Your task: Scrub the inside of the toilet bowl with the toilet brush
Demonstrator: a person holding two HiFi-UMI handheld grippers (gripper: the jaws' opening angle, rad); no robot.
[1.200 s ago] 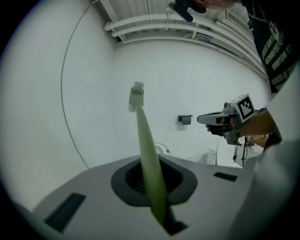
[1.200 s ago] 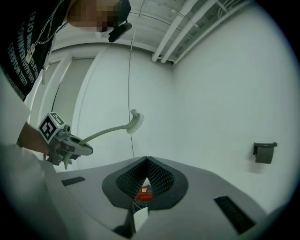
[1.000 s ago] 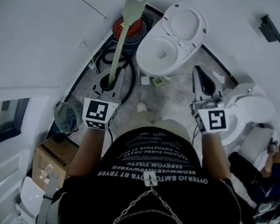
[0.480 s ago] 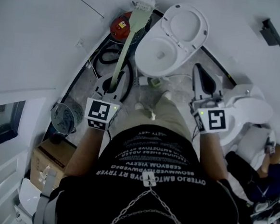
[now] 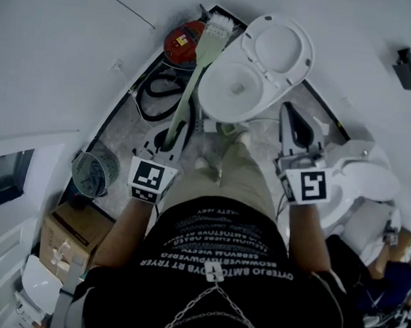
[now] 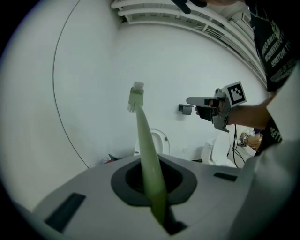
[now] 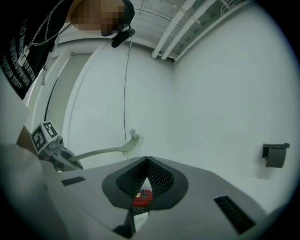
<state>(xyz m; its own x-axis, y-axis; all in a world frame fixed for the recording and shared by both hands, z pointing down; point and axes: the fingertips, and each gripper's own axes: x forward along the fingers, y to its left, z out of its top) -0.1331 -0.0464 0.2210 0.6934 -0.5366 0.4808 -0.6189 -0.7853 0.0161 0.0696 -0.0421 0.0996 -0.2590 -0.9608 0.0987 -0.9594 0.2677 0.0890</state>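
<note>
The white toilet bowl stands open at the top centre of the head view, its lid raised behind it. My left gripper is shut on the handle of a pale green toilet brush. The bristle head hangs in the air by the bowl's left rear edge. In the left gripper view the brush rises from between the jaws of the gripper. My right gripper is shut and holds nothing, to the right of the bowl. In the right gripper view the right gripper points at the wall.
A red round appliance and black hose lie left of the toilet. A small fan and cardboard box sit at the left wall. A second white toilet and a seated person are at the right.
The brush head has swung right, from over the red appliance to the bowl's left rear edge. The person has stepped closer to the toilet. The right gripper stays shut.
</note>
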